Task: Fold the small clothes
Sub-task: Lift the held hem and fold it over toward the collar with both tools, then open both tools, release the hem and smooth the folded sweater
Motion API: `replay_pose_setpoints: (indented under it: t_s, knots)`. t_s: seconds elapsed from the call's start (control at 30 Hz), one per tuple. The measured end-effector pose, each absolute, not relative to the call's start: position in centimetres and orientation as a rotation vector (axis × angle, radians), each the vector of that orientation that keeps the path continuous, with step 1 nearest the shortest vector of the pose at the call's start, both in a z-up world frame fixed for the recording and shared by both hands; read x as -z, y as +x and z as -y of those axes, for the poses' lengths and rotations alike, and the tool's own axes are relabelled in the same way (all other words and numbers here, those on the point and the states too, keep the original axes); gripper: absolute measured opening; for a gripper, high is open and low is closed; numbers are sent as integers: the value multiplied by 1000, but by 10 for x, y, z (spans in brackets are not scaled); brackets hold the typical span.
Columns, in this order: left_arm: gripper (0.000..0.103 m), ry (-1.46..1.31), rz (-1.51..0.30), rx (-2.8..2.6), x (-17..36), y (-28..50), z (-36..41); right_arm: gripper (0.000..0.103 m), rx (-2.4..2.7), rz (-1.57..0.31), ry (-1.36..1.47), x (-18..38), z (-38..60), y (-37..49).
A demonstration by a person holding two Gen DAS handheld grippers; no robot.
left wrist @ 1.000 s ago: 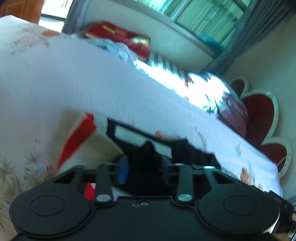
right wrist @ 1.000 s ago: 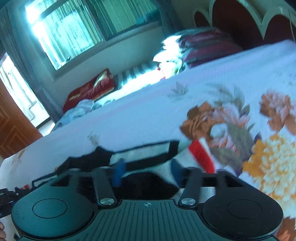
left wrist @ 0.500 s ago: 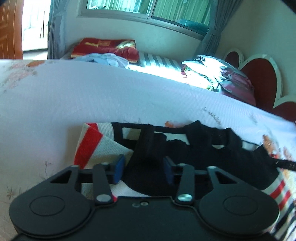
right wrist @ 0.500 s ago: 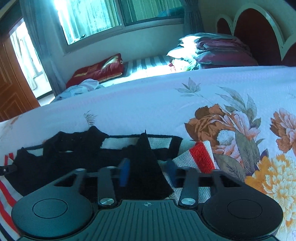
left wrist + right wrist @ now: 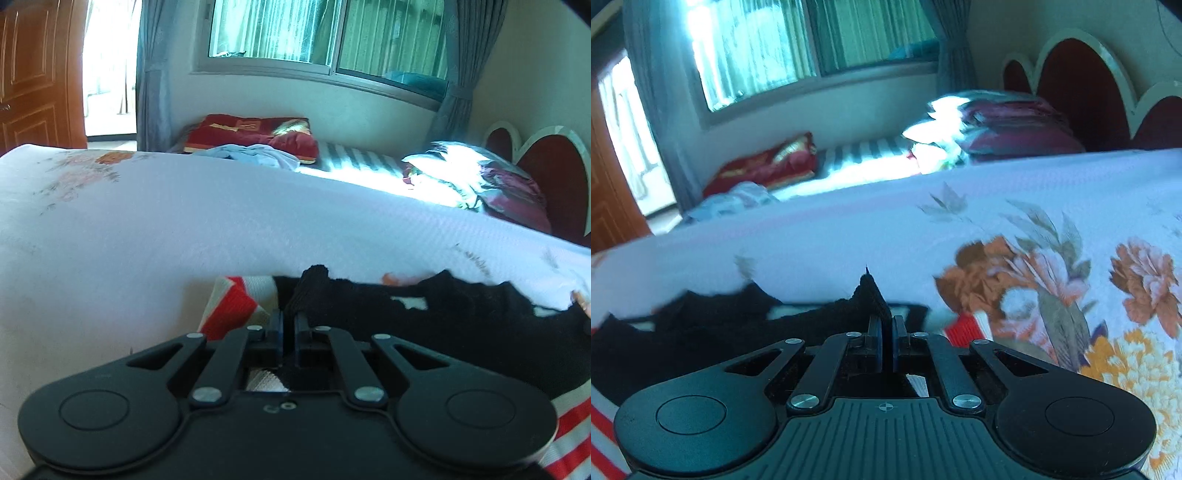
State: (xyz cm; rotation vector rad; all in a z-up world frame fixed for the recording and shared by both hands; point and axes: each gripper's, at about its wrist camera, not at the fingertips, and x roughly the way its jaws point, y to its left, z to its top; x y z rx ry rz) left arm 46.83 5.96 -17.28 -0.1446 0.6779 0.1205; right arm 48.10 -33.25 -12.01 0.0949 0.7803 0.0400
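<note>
The left gripper [image 5: 289, 325] pinches the black sweater [image 5: 443, 332] near its left end. The right gripper [image 5: 887, 332] clamps a raised black fold near the right end, on the floral bedspread [image 5: 1052, 266].

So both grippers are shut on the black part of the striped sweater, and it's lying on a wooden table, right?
Not quite. The left gripper and right gripper are both shut on black folds of the striped sweater, but it lies on a bed with a floral bedspread, not a wooden table. The right wrist view shows the flowers plainly.
</note>
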Motion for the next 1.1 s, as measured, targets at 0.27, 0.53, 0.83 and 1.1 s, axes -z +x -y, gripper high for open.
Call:
replay_pose_setpoints:
  t_s: [0.27,0.53,0.83,1.1]
  knots:
    - [36,-104,-670,-112,167,458,-58,10,-48,-777,124,113,337,475]
    - [49,-111,-628,-23,140,420,-46,50,-166,-723,99,84,308,436]
    - [51,-95,-707,119,150,408,13,32,-300,-788,65,106,252,413]
    - [57,-60,-789,86,170,413,23,32,-244,-817,11,121,252,414]
